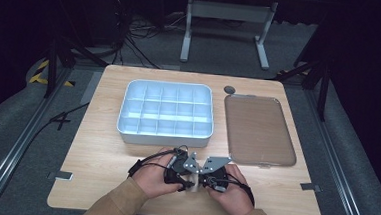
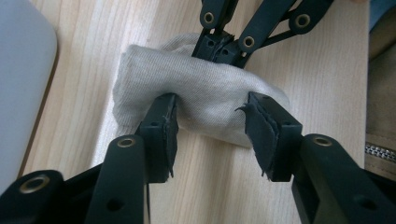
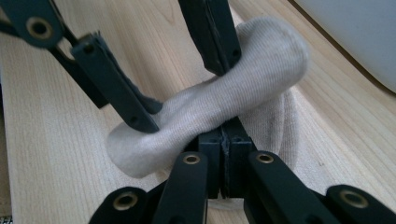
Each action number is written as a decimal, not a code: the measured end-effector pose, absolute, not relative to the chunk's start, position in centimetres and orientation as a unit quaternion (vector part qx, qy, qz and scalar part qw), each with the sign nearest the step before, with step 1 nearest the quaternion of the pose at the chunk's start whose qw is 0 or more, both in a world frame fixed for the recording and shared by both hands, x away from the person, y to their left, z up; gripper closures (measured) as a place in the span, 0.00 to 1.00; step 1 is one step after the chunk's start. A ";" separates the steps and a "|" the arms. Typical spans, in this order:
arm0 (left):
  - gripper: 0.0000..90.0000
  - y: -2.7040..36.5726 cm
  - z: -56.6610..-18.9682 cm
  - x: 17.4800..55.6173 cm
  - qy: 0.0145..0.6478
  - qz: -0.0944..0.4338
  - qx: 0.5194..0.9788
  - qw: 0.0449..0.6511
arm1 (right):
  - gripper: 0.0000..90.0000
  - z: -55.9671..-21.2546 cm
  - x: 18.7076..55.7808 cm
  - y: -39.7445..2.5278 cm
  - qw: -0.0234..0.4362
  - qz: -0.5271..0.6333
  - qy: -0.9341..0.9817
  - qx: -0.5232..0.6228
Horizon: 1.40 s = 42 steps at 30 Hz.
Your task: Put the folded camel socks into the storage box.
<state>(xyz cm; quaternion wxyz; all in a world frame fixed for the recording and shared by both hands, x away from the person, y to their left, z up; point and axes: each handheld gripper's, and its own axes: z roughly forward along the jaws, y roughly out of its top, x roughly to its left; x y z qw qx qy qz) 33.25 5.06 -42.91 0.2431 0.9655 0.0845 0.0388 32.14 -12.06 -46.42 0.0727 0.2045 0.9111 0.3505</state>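
Note:
A pale grey sock [image 1: 192, 185] lies bunched on the wooden table near its front edge, between a person's two hands. In the left gripper view the sock [image 2: 210, 88] sits crosswise between my left gripper's [image 2: 212, 116] jaws, which press into both of its sides. My right gripper [image 2: 219, 49] meets it from the far side and pinches a fold of fabric. In the right gripper view my right gripper [image 3: 224, 135] has its jaws together on the sock's lower layer, while the left gripper [image 3: 187, 93] squeezes the sock [image 3: 275, 51] into a waist.
A white tray with several compartments [image 1: 164, 136] stands just beyond the hands, its corner close by [image 2: 23, 70]. A flat brown-tinted lid [image 1: 259, 132] lies to its right, with a small grey disc [image 1: 229, 90] behind. Bare wood [image 1: 89, 166] lies left of the hands.

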 end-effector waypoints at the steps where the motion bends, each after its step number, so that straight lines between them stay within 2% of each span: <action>1: 0.60 5.0 -42.9 33.3 0.083 0.040 0.966 0.242 | 0.99 -46.4 32.1 -12.0 0.073 0.350 0.911 0.204; 8: 0.60 5.4 -42.8 33.2 0.094 0.041 0.963 0.249 | 0.97 -45.8 32.0 -12.4 0.076 0.349 0.911 0.205; 15: 0.60 5.4 -42.8 33.1 0.098 0.034 0.962 0.252 | 0.97 -44.0 32.2 -14.8 0.091 0.361 0.901 0.225; 21: 0.60 5.3 -42.7 32.9 0.093 0.036 0.963 0.252 | 0.98 -44.9 32.9 -16.3 0.085 0.333 0.905 0.252; 42: 0.58 5.3 -43.0 33.2 0.098 0.051 0.961 0.253 | 0.99 -46.3 33.1 -14.4 0.043 0.345 0.906 0.240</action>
